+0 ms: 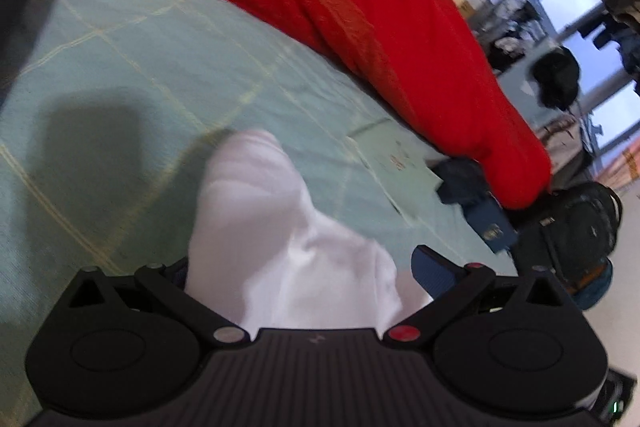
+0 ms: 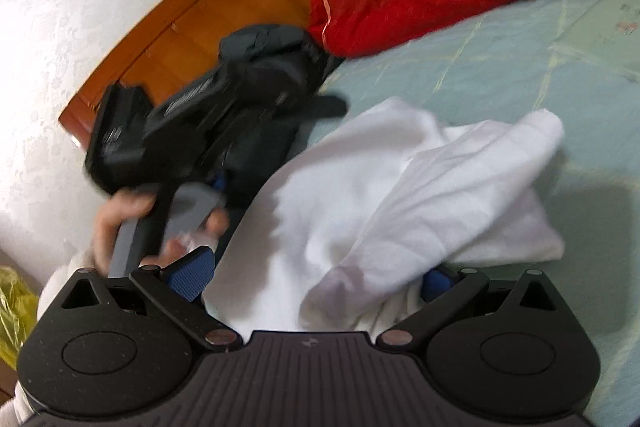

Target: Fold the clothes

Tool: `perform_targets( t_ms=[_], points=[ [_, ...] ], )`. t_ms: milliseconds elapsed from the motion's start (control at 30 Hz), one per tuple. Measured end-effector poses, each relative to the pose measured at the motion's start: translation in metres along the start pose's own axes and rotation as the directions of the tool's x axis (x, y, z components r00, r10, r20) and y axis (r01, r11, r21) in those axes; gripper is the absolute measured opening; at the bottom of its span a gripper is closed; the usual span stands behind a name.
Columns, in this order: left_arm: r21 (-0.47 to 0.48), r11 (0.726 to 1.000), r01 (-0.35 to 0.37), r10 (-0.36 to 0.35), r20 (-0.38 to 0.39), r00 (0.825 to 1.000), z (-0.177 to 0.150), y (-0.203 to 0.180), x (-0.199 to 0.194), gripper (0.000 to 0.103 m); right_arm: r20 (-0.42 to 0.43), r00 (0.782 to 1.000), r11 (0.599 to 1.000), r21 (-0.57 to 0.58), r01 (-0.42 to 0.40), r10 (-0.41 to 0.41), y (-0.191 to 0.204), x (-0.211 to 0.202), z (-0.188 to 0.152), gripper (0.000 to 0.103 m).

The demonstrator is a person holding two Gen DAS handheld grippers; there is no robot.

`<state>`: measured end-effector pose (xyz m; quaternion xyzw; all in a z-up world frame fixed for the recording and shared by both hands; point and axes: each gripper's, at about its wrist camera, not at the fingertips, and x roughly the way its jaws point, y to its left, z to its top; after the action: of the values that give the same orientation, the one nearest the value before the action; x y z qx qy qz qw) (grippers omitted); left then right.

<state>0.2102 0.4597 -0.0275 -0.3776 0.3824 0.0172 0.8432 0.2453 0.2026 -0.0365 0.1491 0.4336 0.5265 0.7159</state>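
- Lying on the green bedsheet (image 2: 500, 39), the white garment (image 2: 400, 195) is bunching up between the two grippers.
- The left gripper (image 1: 304, 271) is standing with its fingers spread, white cloth filling the gap between them; whether they are pinching it I cannot tell.
- The right gripper (image 2: 320, 275) is likewise spread, cloth draping over its blue pads (image 2: 196, 273).
- A red quilt (image 1: 340, 7) is lying beyond.

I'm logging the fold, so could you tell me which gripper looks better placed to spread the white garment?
Probably the right gripper: most of the white garment lies bunched ahead of it; the left gripper shows only a narrow fold.
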Motion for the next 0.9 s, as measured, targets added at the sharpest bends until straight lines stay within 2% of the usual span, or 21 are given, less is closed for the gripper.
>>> perform_targets(
  t_ms=[133,267,333,400,433,500,567,667,800,867,900],
  points=[
    [0.011,0.997,-0.073,0.072,0.007,0.997,-0.007,0.014,0.008,0.101,-0.036,0.999,1.000,-0.002,0.007,-0.007,-0.009,0.008,-0.014,0.103],
    [0.091,0.979,-0.182,0.173,0.098,0.980,-0.011,0.013,-0.009,0.101,-0.030,0.999,0.997,0.075,0.019,-0.017,-0.034,-0.001,-0.022,0.103],
    [0.143,0.967,-0.213,0.194,0.138,0.971,-0.019,0.007,-0.022,0.101,-0.019,0.999,0.991,0.133,0.032,-0.029,-0.051,-0.007,-0.025,0.103],
    [0.187,0.962,-0.198,0.172,0.148,0.974,-0.033,0.006,-0.032,0.102,0.003,1.000,0.975,0.222,0.001,-0.002,-0.071,-0.010,-0.028,0.103],
    [0.209,0.964,-0.164,0.136,0.143,0.980,-0.043,0.005,-0.036,0.102,0.019,1.000,0.964,0.264,-0.025,0.021,-0.079,-0.010,-0.029,0.103],
    [0.234,0.967,-0.097,0.073,0.110,0.991,-0.064,0.008,-0.038,0.102,0.055,0.998,0.954,0.296,-0.050,0.035,-0.086,-0.008,-0.026,0.103],
    [0.247,0.966,-0.072,0.049,0.098,0.994,-0.079,0.013,-0.038,0.102,0.082,0.996,0.948,0.311,-0.058,0.034,-0.092,-0.004,-0.021,0.103],
    [0.263,0.962,-0.079,0.053,0.105,0.993,-0.093,0.018,-0.036,0.102,0.120,0.992,0.939,0.334,-0.080,0.042,-0.098,-0.001,-0.008,0.103],
    [0.302,0.948,-0.104,0.081,0.088,0.993,-0.099,0.016,-0.034,0.102,0.221,0.973,0.957,0.261,-0.131,0.073,-0.091,-0.013,0.022,0.103],
    [0.319,0.941,-0.114,0.087,0.096,0.992,-0.103,0.014,-0.038,0.102,0.228,0.971,0.963,0.239,-0.122,0.066,-0.090,-0.020,0.029,0.103],
    [0.327,0.938,-0.118,0.090,0.101,0.991,-0.104,0.013,-0.040,0.102,0.215,0.976,0.974,0.218,-0.068,0.021,-0.089,-0.024,0.030,0.103]
  ],
)
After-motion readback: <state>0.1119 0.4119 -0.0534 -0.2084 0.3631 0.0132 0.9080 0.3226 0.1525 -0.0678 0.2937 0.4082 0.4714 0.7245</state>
